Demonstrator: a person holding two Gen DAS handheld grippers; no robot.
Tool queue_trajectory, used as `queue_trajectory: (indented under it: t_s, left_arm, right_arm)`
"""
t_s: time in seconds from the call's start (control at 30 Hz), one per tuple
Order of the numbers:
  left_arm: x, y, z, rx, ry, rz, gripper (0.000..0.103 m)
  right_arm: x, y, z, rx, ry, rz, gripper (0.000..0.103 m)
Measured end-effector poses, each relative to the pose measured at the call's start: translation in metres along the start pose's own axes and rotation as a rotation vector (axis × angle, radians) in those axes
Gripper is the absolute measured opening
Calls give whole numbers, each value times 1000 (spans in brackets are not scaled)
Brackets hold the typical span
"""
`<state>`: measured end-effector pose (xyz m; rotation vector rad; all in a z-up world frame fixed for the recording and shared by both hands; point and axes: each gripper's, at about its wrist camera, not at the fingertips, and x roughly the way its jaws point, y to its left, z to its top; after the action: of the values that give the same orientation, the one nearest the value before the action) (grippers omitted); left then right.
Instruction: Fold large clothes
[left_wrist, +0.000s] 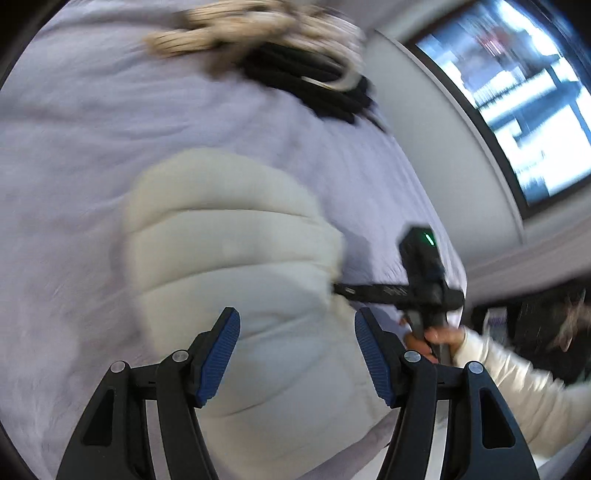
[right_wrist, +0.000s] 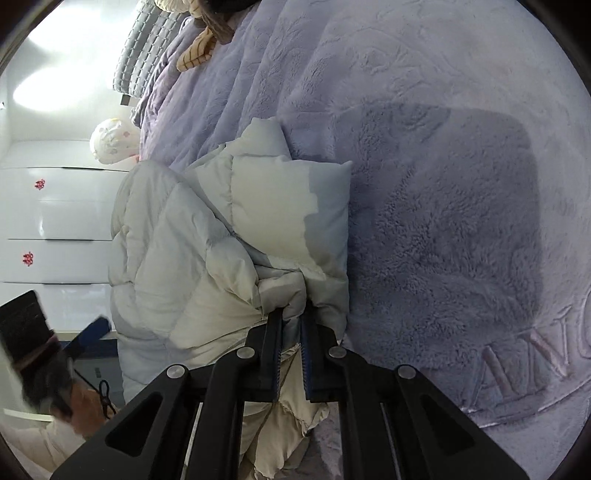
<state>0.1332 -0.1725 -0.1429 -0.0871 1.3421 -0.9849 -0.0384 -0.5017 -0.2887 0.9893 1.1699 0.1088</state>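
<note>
Cream quilted jacket (right_wrist: 207, 236) lies bundled on the lilac bed (right_wrist: 443, 184). The right claw (right_wrist: 291, 332) pinches its edge; the left claw (left_wrist: 297, 350) hovers agape above it, probably nearer the loose bulk, which stretches ahead.

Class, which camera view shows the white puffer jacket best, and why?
The right wrist view: the jacket is sharp, its quilted folds clear, with the right gripper shut on a fold. The left wrist view shows it blurred on the blanket, beyond the open left gripper.
</note>
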Motion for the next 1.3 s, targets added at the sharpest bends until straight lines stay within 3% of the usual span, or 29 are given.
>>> queue_trajectory:
  t_s: [0.1,0.2,0.37,0.43,0.57,0.7,0.73,0.8,0.83,0.87,1.0,1.17,1.3]
  left_arm:
    - [-11,58,-5,-199,2,-84,88]
    - [-1,102,-13,-341,28,-194,88]
    - [29,119,-18,-372,75,-277,88]
    - [41,109,-17,-335,96,-271,88]
    - [62,87,-14,-232,131,-151,88]
    - [70,82,-15,-216,134,-80,88]
    - [70,80,-16,-214,130,-71,88]
    - [70,79,-18,-215,123,-60,88]
    - [72,79,-19,-217,122,-57,88]
    - [71,78,-19,-221,119,-56,88]
    - [72,75,-19,-220,110,-43,88]
    - [72,75,-20,-216,113,-37,88]
    - [79,74,-17,-212,114,-37,94]
  right_arm:
    - [3,0,2,0,1,2,10]
    - [3,0,1,9,2,10,10]
    - [-8,-11,-14,10,2,6,9]
    - [-7,-10,-13,9,5,-1,10]
    - [-9,-10,-13,9,5,-14,10]
    - [-20,6,-15,-39,-12,-75,12]
    - [-23,11,-17,-55,-17,-98,20]
    - [-34,23,-19,-98,-38,-172,47]
    - [-39,26,-21,-106,-45,-192,76]
    - [-43,27,-22,-108,-47,-191,88]
    - [-49,24,-25,-72,-4,-68,89]
    - [-16,10,-17,-52,94,-33,96]
    - [5,2,-4,-19,103,75,96]
